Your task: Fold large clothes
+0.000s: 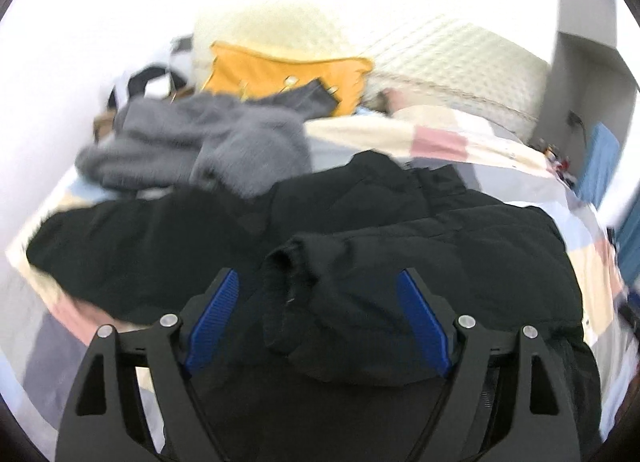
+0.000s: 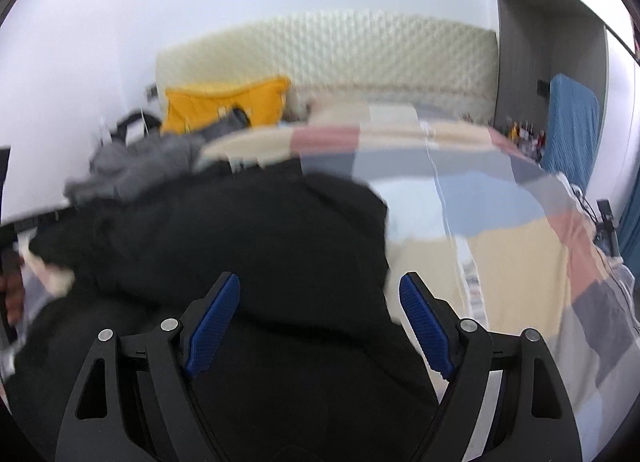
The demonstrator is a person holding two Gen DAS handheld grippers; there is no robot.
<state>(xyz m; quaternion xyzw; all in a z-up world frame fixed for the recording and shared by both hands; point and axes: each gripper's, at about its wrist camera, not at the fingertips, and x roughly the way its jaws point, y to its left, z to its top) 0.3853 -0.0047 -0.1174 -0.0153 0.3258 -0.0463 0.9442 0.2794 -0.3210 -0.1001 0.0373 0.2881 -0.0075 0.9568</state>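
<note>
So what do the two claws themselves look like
Both match. The left claw and right claw each have a matte black frame with triangular cut-outs, round silver pivot pins, and two ribbed blue pads. No cables, markings or sleeves are visible.

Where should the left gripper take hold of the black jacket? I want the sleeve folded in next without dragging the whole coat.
Probably at the sleeve cuff of the black jacket. It lies bunched on top of the body, right between the open jaws of the left gripper, its open end facing left. Come straight down from above and pinch across the raised cuff edge, not the padded body beneath.
</note>
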